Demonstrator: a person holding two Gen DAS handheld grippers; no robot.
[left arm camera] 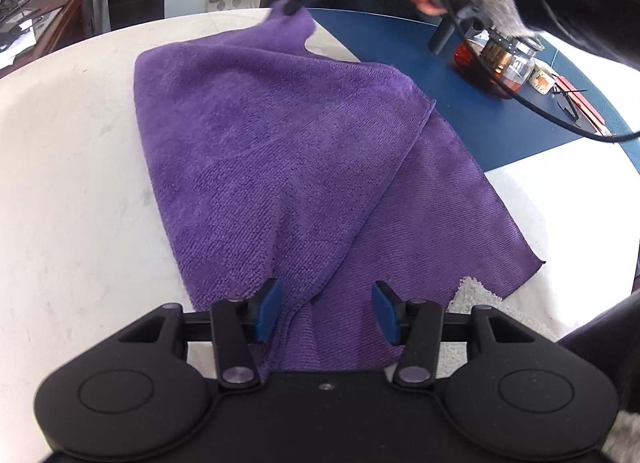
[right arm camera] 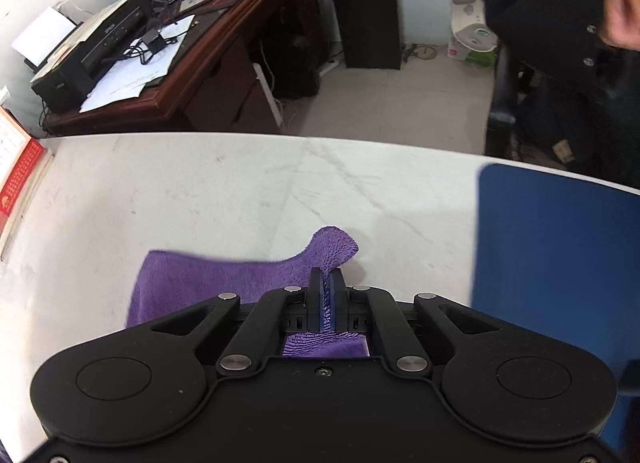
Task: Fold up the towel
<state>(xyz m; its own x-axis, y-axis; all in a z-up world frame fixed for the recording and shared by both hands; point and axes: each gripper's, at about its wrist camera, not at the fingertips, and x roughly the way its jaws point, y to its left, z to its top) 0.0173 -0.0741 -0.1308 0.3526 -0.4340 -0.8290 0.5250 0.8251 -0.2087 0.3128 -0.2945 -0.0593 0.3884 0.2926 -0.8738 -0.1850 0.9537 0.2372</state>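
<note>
Bench: white bench (left arm camera: 80,183), office clutter behind, purple towel (left arm camera: 260,151) spread on it, partly doubled over.
Right gripper (right arm camera: 329,295): jaws clamped on far corner, angled steeply down, probably so it can be carried over.
Left gripper (left arm camera: 324,315): jaws parted, nothing pinched, near edge between them, angled down.

Both views are evenly and brightly lit by soft daylight; the white table (left arm camera: 80,183) is nearly washed out at the right edge of the left wrist view. Only faint shadows are cast — one beside the towel (right arm camera: 240,275). Strong fisheye bending is seen at the edges, where the table rim curves. Motion blur is shown on the hand (right arm camera: 622,19) at upper right.
</note>
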